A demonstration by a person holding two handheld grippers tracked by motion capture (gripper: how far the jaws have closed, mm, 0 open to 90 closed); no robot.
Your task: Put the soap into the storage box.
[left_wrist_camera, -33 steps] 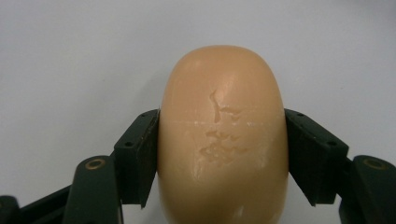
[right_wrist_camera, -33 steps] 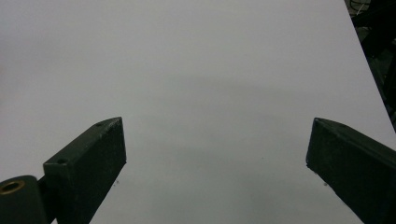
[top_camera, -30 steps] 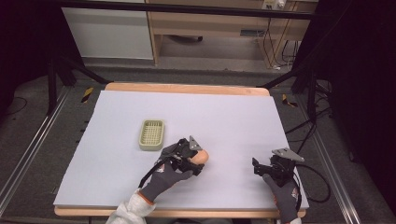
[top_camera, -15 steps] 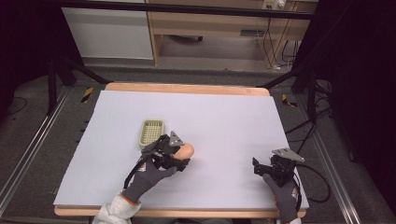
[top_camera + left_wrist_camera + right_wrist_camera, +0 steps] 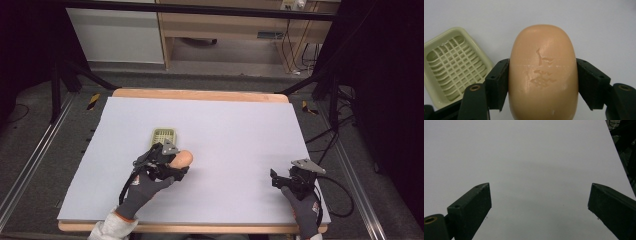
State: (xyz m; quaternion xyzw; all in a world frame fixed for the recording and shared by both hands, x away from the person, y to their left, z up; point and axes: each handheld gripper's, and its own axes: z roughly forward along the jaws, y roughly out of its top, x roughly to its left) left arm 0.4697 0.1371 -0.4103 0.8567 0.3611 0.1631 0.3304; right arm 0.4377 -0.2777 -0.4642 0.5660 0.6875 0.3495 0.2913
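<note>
My left gripper [image 5: 176, 162] [image 5: 542, 82] is shut on a peach-coloured bar of soap [image 5: 542, 75] [image 5: 182, 158], its two black jaws pressed against the bar's sides. A pale green soap dish [image 5: 164, 136] [image 5: 451, 65] with a grid bottom sits empty on the table, just beyond and to the left of the held soap. Near the table's front right corner my right gripper [image 5: 280, 181] [image 5: 539, 202] stands open, nothing between its jaws.
The light grey table top [image 5: 235, 130] has a wooden edge at the far side and the near side. Dark stands and cables lie on the floor to the right of the table.
My left gripper has carried the soap leftward and a little forward, toward the green dish. The right gripper has stayed where it was.
</note>
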